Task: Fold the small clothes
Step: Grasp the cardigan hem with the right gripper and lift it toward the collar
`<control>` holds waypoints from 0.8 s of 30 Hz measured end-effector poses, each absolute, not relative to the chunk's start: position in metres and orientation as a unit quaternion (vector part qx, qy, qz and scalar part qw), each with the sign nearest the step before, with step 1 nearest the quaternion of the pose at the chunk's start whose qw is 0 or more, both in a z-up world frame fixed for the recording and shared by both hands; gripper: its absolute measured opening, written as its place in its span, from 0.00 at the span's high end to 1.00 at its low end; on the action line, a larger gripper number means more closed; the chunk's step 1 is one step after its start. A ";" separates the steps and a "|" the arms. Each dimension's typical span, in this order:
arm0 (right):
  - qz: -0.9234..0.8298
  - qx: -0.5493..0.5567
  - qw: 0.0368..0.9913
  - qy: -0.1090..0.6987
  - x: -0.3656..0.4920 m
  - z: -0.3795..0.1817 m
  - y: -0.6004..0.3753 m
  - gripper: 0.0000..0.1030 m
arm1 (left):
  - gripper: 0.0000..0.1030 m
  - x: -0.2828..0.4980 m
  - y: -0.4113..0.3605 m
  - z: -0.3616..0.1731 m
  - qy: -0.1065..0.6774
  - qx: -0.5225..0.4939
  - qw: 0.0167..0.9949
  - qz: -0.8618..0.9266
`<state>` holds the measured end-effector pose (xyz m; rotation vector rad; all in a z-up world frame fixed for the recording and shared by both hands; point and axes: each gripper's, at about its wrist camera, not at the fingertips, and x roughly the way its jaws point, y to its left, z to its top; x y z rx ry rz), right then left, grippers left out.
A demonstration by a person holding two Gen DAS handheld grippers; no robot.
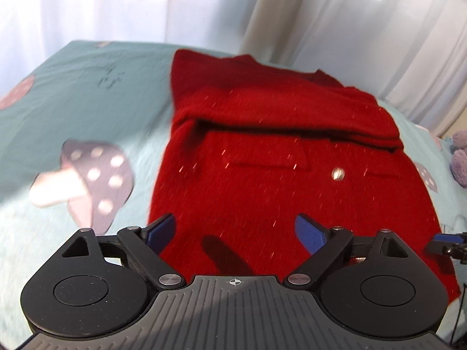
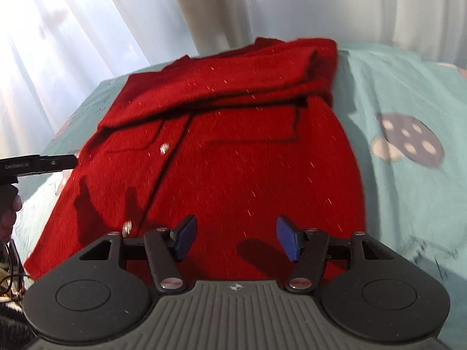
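Note:
A red fuzzy buttoned garment lies spread on the teal bed sheet. Its sleeves are folded across the upper chest as a thick band. It also shows in the right wrist view. A silver button sits near its middle, and two buttons show in the right wrist view. My left gripper is open and empty, hovering over the garment's near hem. My right gripper is open and empty over the same hem. The left gripper's body shows at the left edge of the right wrist view.
The sheet has mushroom prints. White curtains hang behind the bed. A purple plush toy sits at the right edge. Cables lie at the lower left.

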<state>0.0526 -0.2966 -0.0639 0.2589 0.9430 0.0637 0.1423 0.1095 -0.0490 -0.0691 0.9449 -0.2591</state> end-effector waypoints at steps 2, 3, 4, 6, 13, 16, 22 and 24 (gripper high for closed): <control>0.003 0.133 0.876 0.464 0.023 -0.062 -0.307 0.41 | 0.10 0.123 0.126 -0.053 0.476 -0.039 0.872 -0.105; -0.011 0.138 0.872 0.469 0.008 -0.060 -0.312 0.41 | 0.10 0.115 0.133 -0.054 0.484 -0.044 0.869 -0.097; -0.021 0.141 0.870 0.472 -0.003 -0.059 -0.316 0.41 | 0.10 0.107 0.142 -0.057 0.491 -0.051 0.865 -0.089; -0.034 0.143 0.868 0.473 -0.019 -0.056 -0.324 0.41 | 0.10 0.097 0.156 -0.061 0.503 -0.063 0.859 -0.073; -0.068 0.135 0.865 0.479 -0.041 -0.051 -0.343 0.41 | 0.19 0.088 0.183 -0.070 0.530 -0.102 0.838 -0.079; -0.065 0.156 0.859 0.483 -0.042 -0.055 -0.350 0.44 | 0.25 0.089 0.190 -0.079 0.551 -0.136 0.818 -0.087; -0.046 0.227 0.833 0.502 -0.041 -0.071 -0.364 0.63 | 0.48 0.086 0.201 -0.081 0.572 -0.173 0.792 -0.129; -0.044 0.251 0.826 0.502 -0.043 -0.074 -0.370 0.67 | 0.49 0.085 0.203 -0.083 0.576 -0.183 0.783 -0.143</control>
